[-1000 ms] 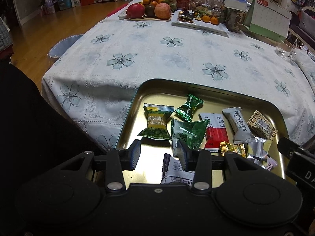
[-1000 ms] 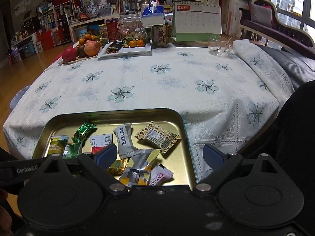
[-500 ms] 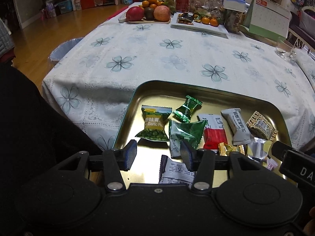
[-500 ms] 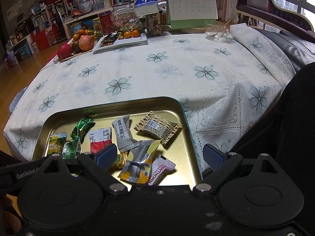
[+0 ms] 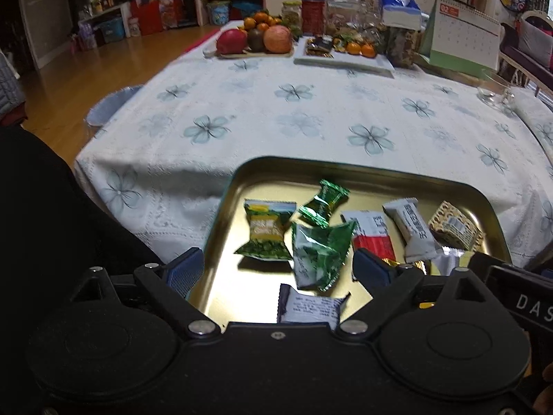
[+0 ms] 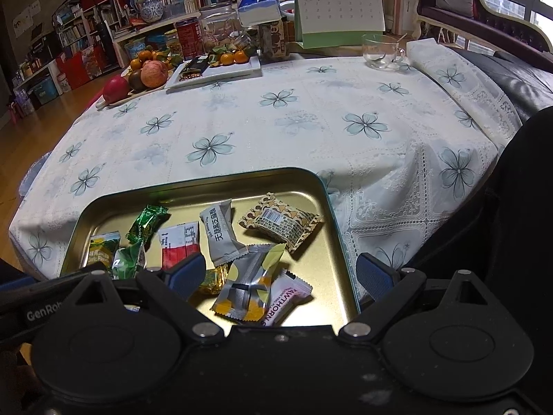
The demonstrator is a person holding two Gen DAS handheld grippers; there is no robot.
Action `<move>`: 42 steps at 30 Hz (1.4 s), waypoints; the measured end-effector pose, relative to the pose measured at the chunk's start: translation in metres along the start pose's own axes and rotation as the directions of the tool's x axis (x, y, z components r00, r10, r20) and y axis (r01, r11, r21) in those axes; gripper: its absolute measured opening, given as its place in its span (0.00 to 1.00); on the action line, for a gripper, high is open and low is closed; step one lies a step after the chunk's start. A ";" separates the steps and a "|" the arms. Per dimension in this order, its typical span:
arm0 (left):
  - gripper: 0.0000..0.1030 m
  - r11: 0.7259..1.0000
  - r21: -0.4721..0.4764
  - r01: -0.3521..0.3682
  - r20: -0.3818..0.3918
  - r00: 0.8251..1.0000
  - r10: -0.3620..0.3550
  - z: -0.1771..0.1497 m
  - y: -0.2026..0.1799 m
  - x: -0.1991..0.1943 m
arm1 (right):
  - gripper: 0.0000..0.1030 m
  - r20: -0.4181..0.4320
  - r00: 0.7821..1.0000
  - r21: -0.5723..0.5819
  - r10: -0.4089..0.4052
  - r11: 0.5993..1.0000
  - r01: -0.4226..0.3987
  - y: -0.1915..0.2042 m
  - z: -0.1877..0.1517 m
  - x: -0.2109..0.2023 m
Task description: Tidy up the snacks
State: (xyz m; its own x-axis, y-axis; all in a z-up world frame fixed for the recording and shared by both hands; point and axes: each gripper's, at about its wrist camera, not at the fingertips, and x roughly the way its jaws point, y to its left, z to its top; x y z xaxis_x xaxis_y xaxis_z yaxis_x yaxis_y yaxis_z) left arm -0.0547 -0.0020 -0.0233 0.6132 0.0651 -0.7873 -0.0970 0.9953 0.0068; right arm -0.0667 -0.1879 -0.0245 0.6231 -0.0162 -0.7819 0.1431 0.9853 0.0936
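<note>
The snacks are all lying loose in the gold tray (image 5: pixel 238 186) at the near edge of the table (image 5: pixel 311 121): a yellow-green packet (image 5: pixel 268 230), two green ones, a red-and-white one, a grey one (image 6: pixel 221 233) and a patterned one (image 6: pixel 281 221) among them. Whether sorting is starting or winding down, I cannot tell. The left gripper (image 5: pixel 278 266) is hovering over the tray, spread wide and holding nothing; the right gripper (image 6: pixel 281 273) is likewise gaping and gripping nothing.
</note>
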 end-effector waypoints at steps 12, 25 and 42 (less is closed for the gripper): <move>0.93 0.999 -0.034 0.021 0.015 1.000 -0.021 -0.003 0.000 0.000 | 0.96 -0.018 1.000 0.007 -0.007 1.000 0.007 0.000 0.000 0.003; 0.93 1.000 -0.015 -0.009 0.028 1.000 0.009 -0.003 -0.004 -0.005 | 0.96 -0.025 1.000 0.021 -0.008 1.000 0.008 -0.002 0.000 0.004; 0.93 0.999 0.022 -0.027 0.001 1.000 0.027 -0.003 -0.012 -0.002 | 0.96 -0.032 0.999 0.040 -0.006 0.999 0.007 -0.004 0.001 0.006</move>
State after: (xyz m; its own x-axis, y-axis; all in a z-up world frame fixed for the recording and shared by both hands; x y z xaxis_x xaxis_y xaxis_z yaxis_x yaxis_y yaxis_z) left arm -0.0570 -0.0138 -0.0238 0.6109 0.0919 -0.7864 -0.0959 0.9945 0.0417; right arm -0.0627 -0.1925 -0.0290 0.5975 -0.0167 -0.8017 0.1780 0.9776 0.1123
